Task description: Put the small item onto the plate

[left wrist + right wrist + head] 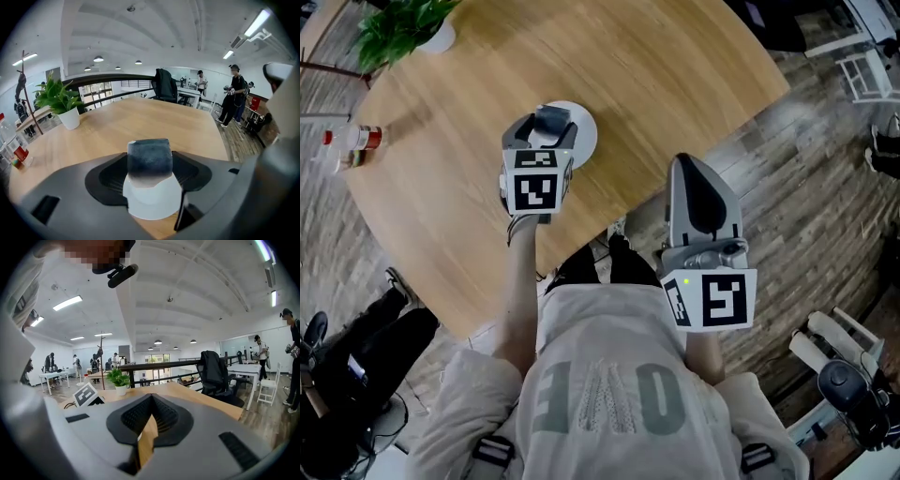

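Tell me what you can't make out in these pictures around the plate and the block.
Head view: the left hand-held gripper covers most of the plate and part of the block.
Left gripper view: the block's own underside hides whether it touches the plate or hangs just above it.
Head view: the bottle at the table's edge is too small for its label to be read.

The plate (584, 131) lies near the middle of the tabletop (656, 84), with the block (149, 159) over it between the left gripper's (547, 127) jaws. A potted plant (398, 28) stands far left. The right gripper (692, 167) is near right, past the tabletop's edge.
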Demonstrator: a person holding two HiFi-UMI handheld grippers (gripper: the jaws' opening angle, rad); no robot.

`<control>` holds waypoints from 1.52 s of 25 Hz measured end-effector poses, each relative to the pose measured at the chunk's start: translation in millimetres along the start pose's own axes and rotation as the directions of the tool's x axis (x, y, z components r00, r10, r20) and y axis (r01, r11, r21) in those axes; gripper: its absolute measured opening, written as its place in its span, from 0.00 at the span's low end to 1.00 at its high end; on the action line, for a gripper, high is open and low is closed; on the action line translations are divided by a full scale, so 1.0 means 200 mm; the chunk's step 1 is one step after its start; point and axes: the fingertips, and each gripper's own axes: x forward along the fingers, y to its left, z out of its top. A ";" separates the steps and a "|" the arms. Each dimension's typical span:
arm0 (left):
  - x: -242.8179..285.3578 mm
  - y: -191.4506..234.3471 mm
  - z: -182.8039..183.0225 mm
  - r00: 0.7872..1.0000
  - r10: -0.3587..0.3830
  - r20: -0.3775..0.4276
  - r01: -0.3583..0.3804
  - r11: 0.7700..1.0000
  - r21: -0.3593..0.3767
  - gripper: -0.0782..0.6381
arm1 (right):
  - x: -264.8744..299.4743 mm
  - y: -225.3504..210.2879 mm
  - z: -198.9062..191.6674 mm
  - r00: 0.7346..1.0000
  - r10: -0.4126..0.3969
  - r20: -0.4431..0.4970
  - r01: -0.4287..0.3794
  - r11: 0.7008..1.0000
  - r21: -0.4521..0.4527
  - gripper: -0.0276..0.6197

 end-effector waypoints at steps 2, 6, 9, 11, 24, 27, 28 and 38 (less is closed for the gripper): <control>0.04 -0.01 -0.05 0.999 -0.011 -0.044 0.011 1.000 0.001 0.53 | -0.01 -0.03 -0.03 1.000 -0.018 -0.016 0.018 1.000 -0.009 0.07; 0.10 -0.02 -0.12 0.994 -0.001 -0.111 0.005 0.999 0.036 0.53 | -0.01 -0.09 -0.05 0.999 -0.040 -0.031 0.040 0.999 0.003 0.07; 0.12 -0.03 -0.16 0.989 0.001 -0.148 0.004 0.999 0.035 0.53 | -0.01 -0.09 -0.08 0.998 -0.029 -0.047 0.030 0.999 0.017 0.07; 0.13 -0.05 -0.17 0.986 0.000 -0.164 0.006 0.999 0.040 0.53 | 0.00 -0.08 -0.09 0.998 -0.021 -0.054 0.022 1.000 0.002 0.07; 0.20 -0.06 -0.22 0.981 0.009 -0.193 0.000 0.999 0.046 0.52 | 0.07 0.01 -0.06 0.998 0.034 -0.044 -0.034 0.999 0.003 0.07; 0.21 -0.06 -0.23 0.983 0.010 -0.186 0.000 0.999 0.051 0.52 | 0.06 0.01 -0.07 0.998 0.031 -0.050 -0.031 1.000 0.000 0.07; 0.21 -0.06 -0.23 0.983 0.010 -0.183 -0.001 0.999 0.052 0.52 | 0.06 0.02 -0.07 0.998 0.032 -0.051 -0.032 0.999 -0.002 0.07; 0.21 -0.07 -0.22 0.986 0.027 -0.165 -0.013 0.996 0.087 0.52 | 0.03 0.05 -0.05 0.998 0.038 -0.043 -0.038 0.999 -0.016 0.07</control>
